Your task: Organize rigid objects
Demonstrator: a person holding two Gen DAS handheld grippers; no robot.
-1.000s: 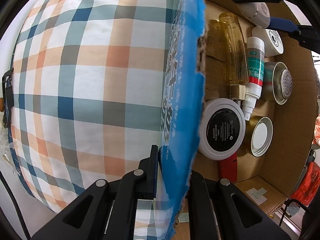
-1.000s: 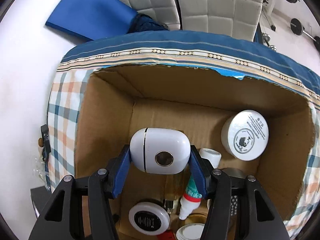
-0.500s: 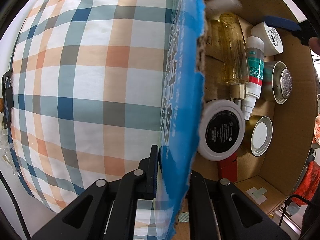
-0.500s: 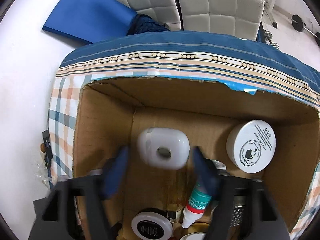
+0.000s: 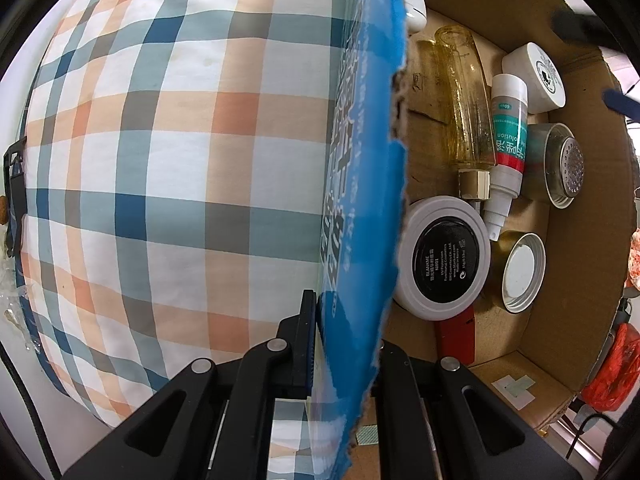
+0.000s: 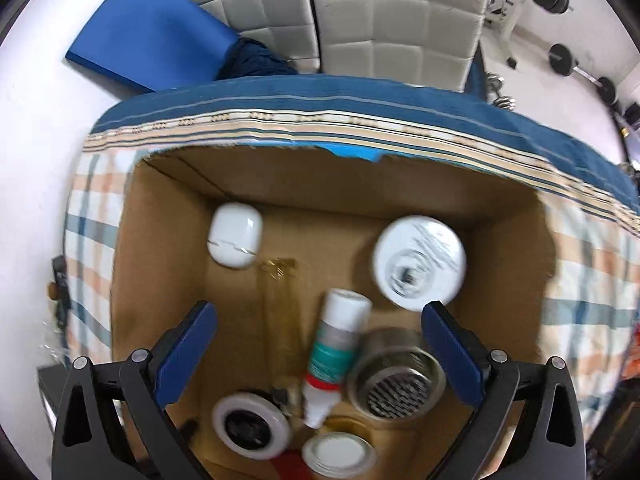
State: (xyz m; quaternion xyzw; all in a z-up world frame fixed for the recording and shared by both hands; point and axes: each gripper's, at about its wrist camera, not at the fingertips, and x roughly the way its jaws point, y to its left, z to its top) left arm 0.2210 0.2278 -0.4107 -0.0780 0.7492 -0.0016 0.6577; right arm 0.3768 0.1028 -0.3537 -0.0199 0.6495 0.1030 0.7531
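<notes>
Left gripper [image 5: 344, 344]: jaws clamped on the blue-taped wall [image 5: 360, 208] of the cardboard box [image 6: 168, 264], pointing straight down over the rim. The box's outer side is covered in plaid cloth [image 5: 168, 168].

Right gripper [image 6: 318, 346]: above the box interior, jaws wide apart and opening, nothing between the pads.

Box contents, on the floor of the box:
- White pod-shaped case [image 6: 235, 235], lying in the far left corner, touching the left wall, clear of both grippers.
- White round jar [image 6: 420, 262], toward the far right.
- Clear yellowish bottle [image 5: 466, 104], lying on its side along the middle.
- White bottle with green and red label [image 6: 336, 352], lying just beside the yellowish bottle.
- Metal strainer cup [image 6: 396, 378], on its side, right of the labelled bottle.
- Round compact with black centre [image 5: 442, 258], near the front.
- Gold tin with white lid [image 5: 520, 270], beside the compact.
- Red item [image 5: 456, 338], partly under the compact; cannot be identified.

The right wrist view is blurred.
</notes>
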